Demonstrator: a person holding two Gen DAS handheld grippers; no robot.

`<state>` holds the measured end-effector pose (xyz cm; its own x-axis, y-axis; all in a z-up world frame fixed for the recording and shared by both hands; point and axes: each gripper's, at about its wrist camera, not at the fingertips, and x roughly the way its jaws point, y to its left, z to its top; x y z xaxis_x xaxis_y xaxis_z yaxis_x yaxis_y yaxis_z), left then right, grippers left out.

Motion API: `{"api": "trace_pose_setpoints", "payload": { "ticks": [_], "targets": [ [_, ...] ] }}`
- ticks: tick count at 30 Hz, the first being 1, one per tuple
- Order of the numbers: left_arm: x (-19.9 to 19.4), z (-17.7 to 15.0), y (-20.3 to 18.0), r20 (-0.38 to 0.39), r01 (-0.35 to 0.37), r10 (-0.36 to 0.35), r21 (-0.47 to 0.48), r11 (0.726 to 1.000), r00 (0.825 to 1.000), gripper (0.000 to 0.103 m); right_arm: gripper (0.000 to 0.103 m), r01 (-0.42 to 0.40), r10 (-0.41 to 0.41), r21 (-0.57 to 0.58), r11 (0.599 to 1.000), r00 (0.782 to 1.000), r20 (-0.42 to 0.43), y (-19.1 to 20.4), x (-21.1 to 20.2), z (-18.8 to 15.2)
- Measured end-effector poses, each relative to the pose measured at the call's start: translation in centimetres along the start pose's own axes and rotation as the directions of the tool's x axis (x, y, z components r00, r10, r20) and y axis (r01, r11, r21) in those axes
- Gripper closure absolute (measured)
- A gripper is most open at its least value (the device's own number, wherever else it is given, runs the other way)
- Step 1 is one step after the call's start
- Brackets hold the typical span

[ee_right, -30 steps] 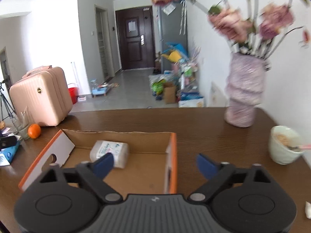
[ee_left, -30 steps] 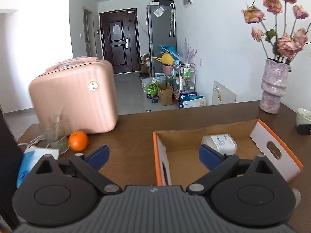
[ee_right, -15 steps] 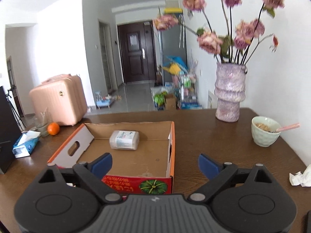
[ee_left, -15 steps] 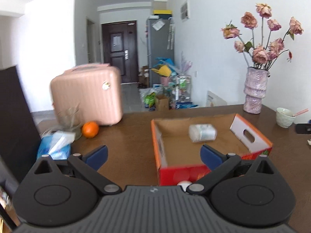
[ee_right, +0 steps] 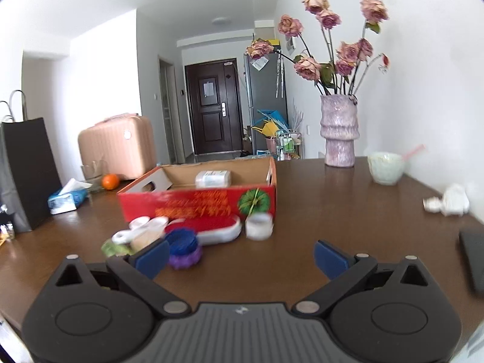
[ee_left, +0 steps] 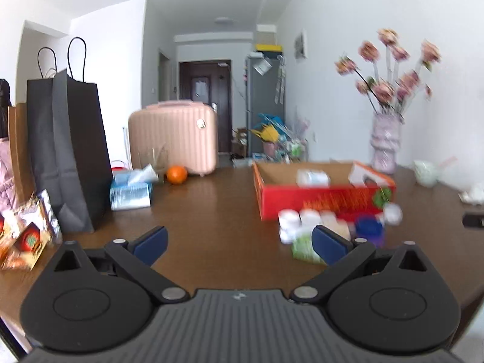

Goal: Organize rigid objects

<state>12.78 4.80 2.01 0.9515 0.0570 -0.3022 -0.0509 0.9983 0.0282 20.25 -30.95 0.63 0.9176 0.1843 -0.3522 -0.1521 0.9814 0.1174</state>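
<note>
Jars (ee_right: 181, 242) crowd brown table (ee_right: 348, 211) (cluttered).

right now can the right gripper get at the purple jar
Probably yes: the right gripper is open and empty, and the purple jar sits on bare table just ahead beside its left finger, in front of the red box.

Both grippers sit low in frame, pointing a bit downward. The left gripper (ee_left: 239, 242) has its jaws spread wide, nothing between them. The right gripper (ee_right: 240, 257) just opened up wider, also empty.
</note>
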Motion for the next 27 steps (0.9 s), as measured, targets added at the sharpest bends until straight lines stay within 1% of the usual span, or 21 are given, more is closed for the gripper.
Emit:
{"api": "trace_pose_setpoints", "payload": {
  "ticks": [1, 3, 4, 5, 7, 8, 10, 11, 13, 15, 17, 19, 25, 27],
  "targets": [
    [-1.0, -1.0, 0.2, -0.013, 0.007, -0.007, -0.015, 1.0, 1.0, 0.0, 0.001, 0.009, -0.009, 0.004, 1.0, 1.0, 0.011, 0.4, -1.1, -1.0],
    [-3.2, -2.9, 0.7, -0.037, 0.051, -0.052, -0.032, 0.998, 0.998, 0.0, 0.001, 0.034, -0.034, 0.01, 0.999, 0.999, 0.024, 1.2, -3.7, -3.3],
    [-4.1, -3.6, 0.8, -0.037, 0.077, -0.078, -0.021, 0.997, 0.996, 0.0, 0.001, 0.037, -0.037, 0.012, 0.999, 0.999, 0.034, 1.6, -5.2, -4.4],
    [-4.7, -4.1, 0.7, -0.044, 0.09, -0.09, 0.0, 0.996, 0.995, 0.0, 0.0, 0.02, -0.02, -0.001, 1.0, 0.998, 0.051, 2.0, -6.9, -5.7],
    [-5.2, -4.3, 0.3, -0.036, 0.109, -0.107, 0.06, 0.992, 0.994, 0.0, 0.0, -0.012, 0.018, -0.073, 0.997, 0.997, 0.081, 2.7, -9.2, -7.5],
    [-5.3, -4.2, 0.1, -0.015, 0.1, -0.099, 0.076, 0.992, 0.995, 0.0, 0.0, -0.017, 0.027, -0.11, 0.994, 0.996, 0.088, 3.1, -9.6, -7.8],
    [-5.1, -3.9, -0.2, 0.018, 0.061, -0.062, 0.05, 0.997, 0.998, 0.0, 0.0, -0.014, 0.027, -0.153, 0.988, 0.996, 0.08, 3.8, -9.7, -7.7],
    [-4.9, -3.9, -0.4, 0.012, 0.05, -0.051, 0.027, 0.998, 0.999, 0.0, 0.0, -0.007, 0.02, -0.153, 0.988, 0.996, 0.083, 4.0, -9.6, -7.6],
    [-4.4, -4.0, -0.5, -0.02, 0.066, -0.066, -0.005, 0.998, 0.998, 0.0, 0.0, -0.006, 0.016, -0.113, 0.994, 0.996, 0.089, 4.1, -9.4, -7.6],
    [-4.3, -4.2, -0.9, -0.026, 0.086, -0.085, 0.007, 0.996, 0.996, 0.0, 0.0, -0.027, 0.032, -0.067, 0.997, 0.997, 0.073, 4.0, -9.1, -7.6],
    [-4.5, -4.3, -1.4, 0.002, 0.081, -0.081, 0.035, 0.996, 0.997, 0.0, 0.0, -0.043, 0.048, -0.061, 0.997, 0.997, 0.067, 4.0, -9.1, -7.7],
    [-4.6, -4.3, -1.7, 0.014, 0.089, -0.09, 0.048, 0.995, 0.996, 0.0, 0.0, -0.024, 0.029, -0.067, 0.997, 0.997, 0.076, 4.1, -9.1, -7.8],
    [-3.2, -4.7, -2.4, -0.017, 0.115, -0.114, 0.049, 0.992, 0.993, 0.0, 0.0, -0.015, 0.017, -0.027, 1.0, 0.998, 0.061, 3.8, -8.1, -7.8],
    [-2.0, -5.0, -2.9, -0.054, 0.115, -0.113, 0.039, 0.993, 0.992, 0.0, 0.0, -0.009, 0.01, -0.015, 1.0, 0.999, 0.053, 3.7, -7.5, -7.9]
  ]
}}
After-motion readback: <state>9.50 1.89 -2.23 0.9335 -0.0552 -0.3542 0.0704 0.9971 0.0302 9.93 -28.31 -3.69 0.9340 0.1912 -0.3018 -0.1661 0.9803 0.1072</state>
